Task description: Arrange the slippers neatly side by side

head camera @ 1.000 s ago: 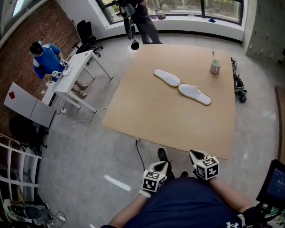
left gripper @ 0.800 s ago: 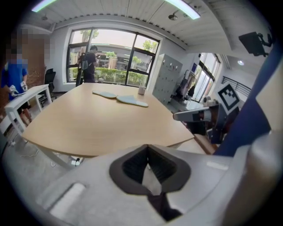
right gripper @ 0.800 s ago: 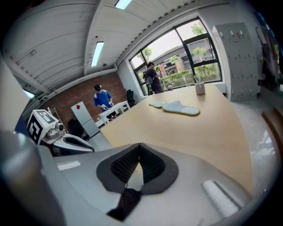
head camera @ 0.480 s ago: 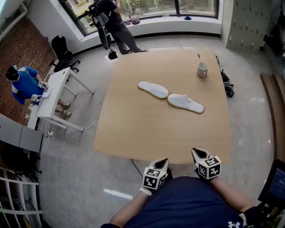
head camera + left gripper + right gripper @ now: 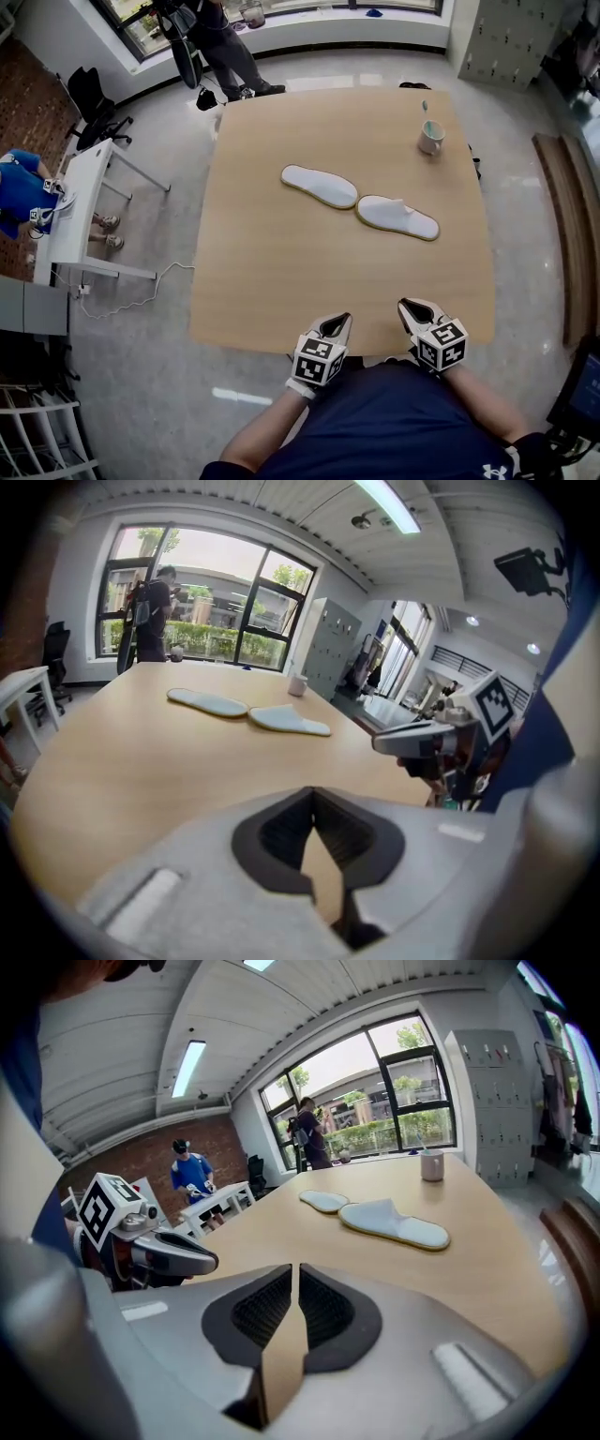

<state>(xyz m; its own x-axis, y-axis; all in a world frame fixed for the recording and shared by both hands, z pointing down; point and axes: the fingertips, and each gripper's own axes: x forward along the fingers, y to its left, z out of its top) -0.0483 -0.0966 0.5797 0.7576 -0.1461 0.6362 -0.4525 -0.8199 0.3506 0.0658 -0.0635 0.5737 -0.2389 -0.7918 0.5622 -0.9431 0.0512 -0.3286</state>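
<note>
Two white slippers lie end to end in a slanted line past the middle of the wooden table (image 5: 244, 281): a flat one (image 5: 319, 186) on the left and one with its toe cover up (image 5: 397, 217) on the right. The gripper views show them far ahead (image 5: 208, 702) (image 5: 394, 1222). My left gripper (image 5: 339, 322) hangs over the table's near edge, shut and empty. My right gripper (image 5: 411, 307) is beside it; its jaws have just been opening, a thin slit shows between them and nothing is in it.
A white cup (image 5: 430, 137) with a stick in it stands at the table's far right. A person (image 5: 220, 47) stands by the window beyond the far edge. Another person in blue (image 5: 19, 192) sits at a white desk (image 5: 80, 211) to the left.
The table has come closer in the head view. Both grippers have moved forward, from short of the table to over its near edge. The slippers have not moved.
</note>
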